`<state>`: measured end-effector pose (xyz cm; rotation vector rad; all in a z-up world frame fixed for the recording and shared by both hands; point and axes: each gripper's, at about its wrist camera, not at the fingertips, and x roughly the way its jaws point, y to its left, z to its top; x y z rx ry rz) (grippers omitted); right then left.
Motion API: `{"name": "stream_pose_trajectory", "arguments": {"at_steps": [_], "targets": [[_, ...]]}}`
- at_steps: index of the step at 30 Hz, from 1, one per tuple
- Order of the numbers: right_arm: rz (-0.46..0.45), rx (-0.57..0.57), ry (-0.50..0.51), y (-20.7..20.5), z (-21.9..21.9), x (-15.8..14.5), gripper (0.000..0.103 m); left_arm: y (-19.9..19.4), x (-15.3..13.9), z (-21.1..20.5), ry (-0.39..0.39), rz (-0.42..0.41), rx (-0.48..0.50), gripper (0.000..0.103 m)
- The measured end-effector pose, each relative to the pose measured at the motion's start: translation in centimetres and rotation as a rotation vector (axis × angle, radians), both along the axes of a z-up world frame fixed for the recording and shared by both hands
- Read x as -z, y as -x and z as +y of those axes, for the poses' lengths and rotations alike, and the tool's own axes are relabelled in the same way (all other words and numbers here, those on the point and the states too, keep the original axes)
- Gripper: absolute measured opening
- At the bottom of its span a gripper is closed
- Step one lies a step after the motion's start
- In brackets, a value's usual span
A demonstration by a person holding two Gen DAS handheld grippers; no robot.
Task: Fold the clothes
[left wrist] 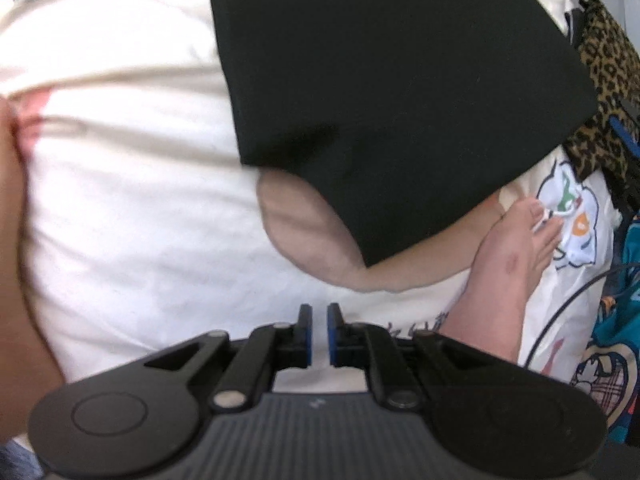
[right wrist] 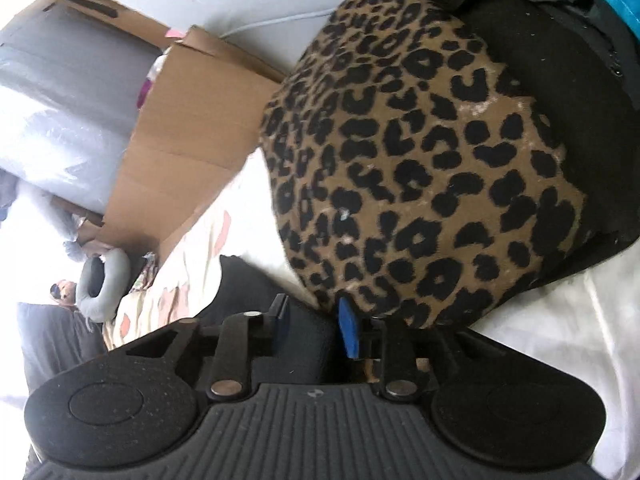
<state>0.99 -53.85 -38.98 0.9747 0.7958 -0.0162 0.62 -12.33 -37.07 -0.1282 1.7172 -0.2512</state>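
From the left wrist view, your left gripper (left wrist: 319,322) points down at the white bedsheet (left wrist: 140,208) with its fingers (left wrist: 305,320) drawn almost together on nothing; the black garment (left wrist: 392,92) lies flat beyond them, one corner draped over your knee (left wrist: 308,236) and your bare foot (left wrist: 508,264) beside it. If that leg shifts, I judge the folded edge could drag out of line. The right wrist view shows what the left barely catches at its edge: the leopard-print garment (right wrist: 424,152) heaped on the bed, your right gripper (right wrist: 310,320) with fingers partly apart, one blue pad (right wrist: 348,328) just at its lower edge, nothing clamped. Closing there may snag only a loose fold, so the heap could unravel.
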Motion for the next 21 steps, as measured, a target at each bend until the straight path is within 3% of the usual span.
{"name": "stream_pose_trajectory", "arguments": {"at_steps": [7,11,16,18,21], "targets": [[0.023,-0.006,-0.062,0.9,1.8,0.7,0.037,-4.0,-3.9,-0.2,0.011,-0.050,0.001,0.016],[0.045,0.013,-0.096,2.0,2.4,1.4,0.042,-6.8,-6.0,-1.3,0.013,-0.130,0.057,0.023],[0.077,-0.022,-0.129,2.9,4.0,2.1,0.042,-11.0,-8.3,-1.8,0.000,-0.233,0.198,0.041],[0.089,-0.030,-0.137,3.2,4.6,2.3,0.042,-12.7,-9.1,-2.3,0.003,-0.272,0.269,0.055],[0.111,-0.041,-0.137,3.3,5.7,2.7,0.043,-14.6,-10.1,-3.5,-0.003,-0.334,0.343,0.064]]}}
